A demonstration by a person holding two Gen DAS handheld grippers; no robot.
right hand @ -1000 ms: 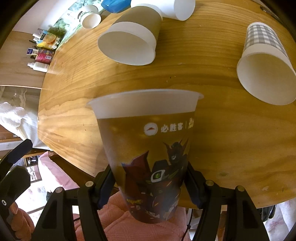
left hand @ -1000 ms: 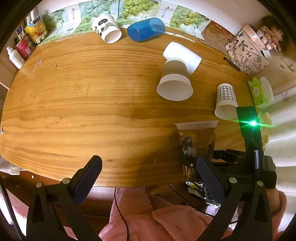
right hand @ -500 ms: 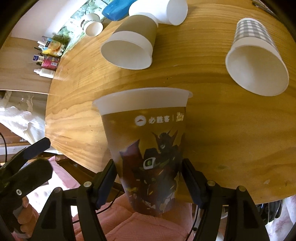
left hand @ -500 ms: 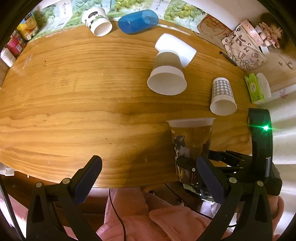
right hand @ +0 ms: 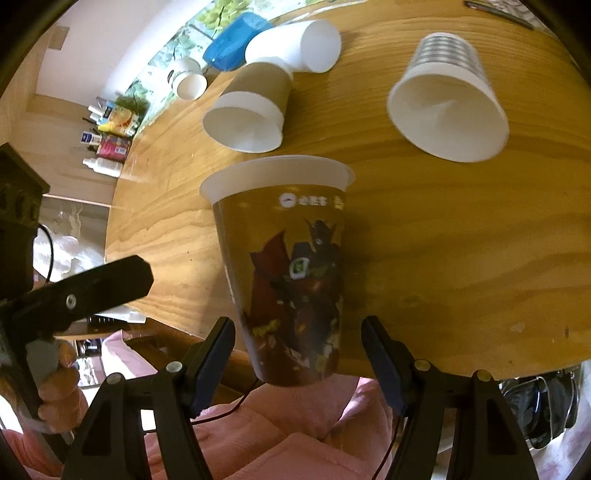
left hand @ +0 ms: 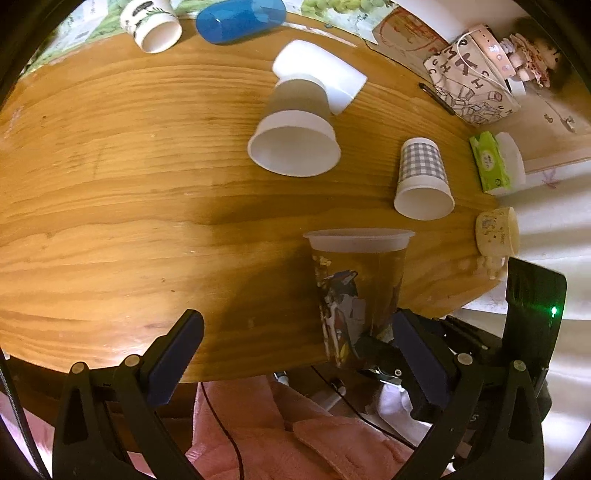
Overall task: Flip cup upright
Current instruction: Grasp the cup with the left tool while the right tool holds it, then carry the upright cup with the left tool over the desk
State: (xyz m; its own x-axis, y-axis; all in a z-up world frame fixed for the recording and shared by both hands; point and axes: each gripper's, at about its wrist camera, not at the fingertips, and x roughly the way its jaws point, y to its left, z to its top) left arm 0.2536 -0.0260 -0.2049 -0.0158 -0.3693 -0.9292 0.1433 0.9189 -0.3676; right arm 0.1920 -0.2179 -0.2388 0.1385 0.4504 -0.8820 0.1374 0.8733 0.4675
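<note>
The cup (right hand: 288,273) stands mouth-up at the near edge of the surface (right hand: 461,240). It's see-through plastic with a white rim, a small logo line and a red-caped robot print. Its base pokes past the edge, so I can't tell if it's fully resting there. The right tongs (right hand: 297,354) are spread, one finger on either side of the cup's lower part with gaps showing, so not squeezing it. The left tongs (left hand: 295,354) are wide open over the near edge, holding nothing.

Other cups, all on their sides: a brown-and-white one (left hand: 295,140), a plain white one (left hand: 321,74) touching its base, a checked one (left hand: 423,177), a white printed one (left hand: 151,24), plus a blue one (left hand: 240,18) at the far edge. A small cream cup (left hand: 496,232) sits at the right edge, half cut off. The bottles (right hand: 107,147) are too small to read.
</note>
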